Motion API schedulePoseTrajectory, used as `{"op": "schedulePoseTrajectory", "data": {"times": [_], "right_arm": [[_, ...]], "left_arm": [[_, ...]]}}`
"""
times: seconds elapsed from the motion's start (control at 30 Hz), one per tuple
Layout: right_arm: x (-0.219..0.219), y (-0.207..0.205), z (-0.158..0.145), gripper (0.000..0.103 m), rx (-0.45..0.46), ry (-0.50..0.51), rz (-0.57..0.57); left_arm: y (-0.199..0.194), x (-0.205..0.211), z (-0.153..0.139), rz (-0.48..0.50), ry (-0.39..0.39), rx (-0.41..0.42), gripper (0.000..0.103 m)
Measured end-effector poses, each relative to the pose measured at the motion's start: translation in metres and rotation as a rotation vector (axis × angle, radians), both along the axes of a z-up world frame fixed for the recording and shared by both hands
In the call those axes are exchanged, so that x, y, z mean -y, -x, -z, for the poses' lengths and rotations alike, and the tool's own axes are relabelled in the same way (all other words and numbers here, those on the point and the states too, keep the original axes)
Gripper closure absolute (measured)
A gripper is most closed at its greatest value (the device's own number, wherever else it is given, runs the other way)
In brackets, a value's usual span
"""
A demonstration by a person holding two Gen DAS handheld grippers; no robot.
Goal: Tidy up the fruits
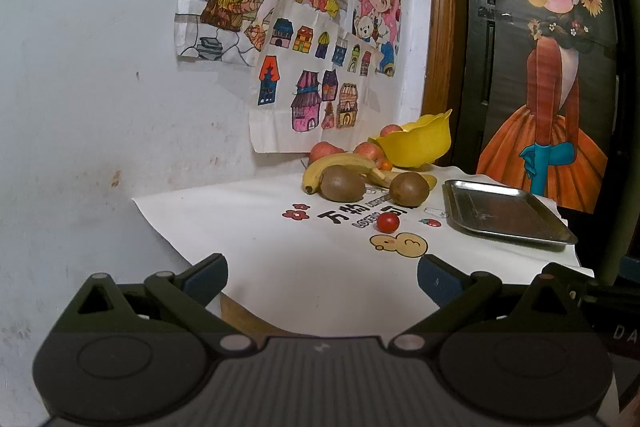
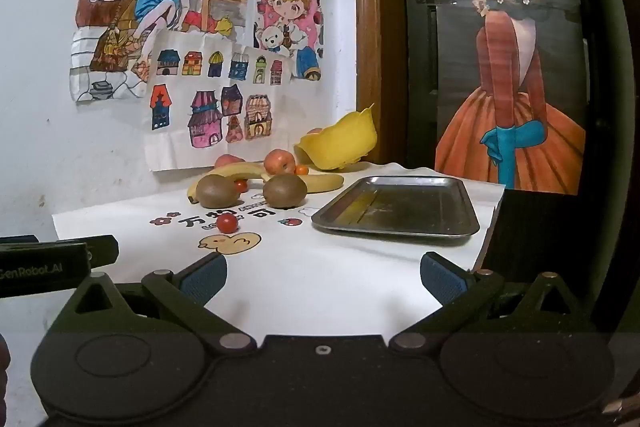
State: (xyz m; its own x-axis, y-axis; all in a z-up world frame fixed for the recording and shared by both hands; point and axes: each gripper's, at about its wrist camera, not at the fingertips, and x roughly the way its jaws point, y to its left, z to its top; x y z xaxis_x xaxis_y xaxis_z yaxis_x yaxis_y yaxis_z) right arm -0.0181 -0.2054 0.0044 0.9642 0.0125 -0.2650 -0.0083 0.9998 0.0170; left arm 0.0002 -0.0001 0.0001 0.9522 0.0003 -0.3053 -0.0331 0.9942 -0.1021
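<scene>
Fruit lies at the back of a white printed cloth (image 1: 320, 267): two brown kiwis (image 1: 343, 183) (image 2: 218, 191), bananas (image 1: 340, 165) (image 2: 236, 173), reddish apples (image 1: 368, 151) (image 2: 280, 161) and small cherry tomatoes (image 1: 388, 222) (image 2: 227, 223). A yellow bowl (image 1: 416, 143) (image 2: 340, 143) lies tipped against the wall. An empty steel tray (image 1: 506, 215) (image 2: 400, 207) sits at the right. My left gripper (image 1: 322, 279) and right gripper (image 2: 323, 275) both hover open over the cloth's near part, holding nothing. Part of the left gripper's body (image 2: 52, 259) shows in the right wrist view.
Children's drawings (image 1: 288, 27) hang on the white wall behind the fruit. A dark door with a poster of a figure in an orange dress (image 1: 548, 87) stands right of a wooden frame (image 1: 438, 27). The table's wooden edge (image 1: 240, 315) shows under the cloth.
</scene>
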Motion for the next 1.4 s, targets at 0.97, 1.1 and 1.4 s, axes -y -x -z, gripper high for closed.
{"op": "schedulePoseTrajectory", "data": {"times": [0.97,1.1,1.4], "right_arm": [[-0.0013,-0.0003,0.0015,0.001,-0.007,-0.002,-0.001],[-0.0014,-0.0006,0.0016,0.001,-0.008,-0.002,-0.001],[-0.0006,-0.0027,0.0015,0.001,-0.009,-0.001,-0.002]], "left_arm": [[-0.0004,-0.0001,0.0000,0.000,0.001,-0.005,0.000],[-0.0004,-0.0002,0.0000,0.000,0.001,-0.005,0.000],[-0.0005,-0.0002,0.0000,0.000,0.000,-0.006,0.000]]}}
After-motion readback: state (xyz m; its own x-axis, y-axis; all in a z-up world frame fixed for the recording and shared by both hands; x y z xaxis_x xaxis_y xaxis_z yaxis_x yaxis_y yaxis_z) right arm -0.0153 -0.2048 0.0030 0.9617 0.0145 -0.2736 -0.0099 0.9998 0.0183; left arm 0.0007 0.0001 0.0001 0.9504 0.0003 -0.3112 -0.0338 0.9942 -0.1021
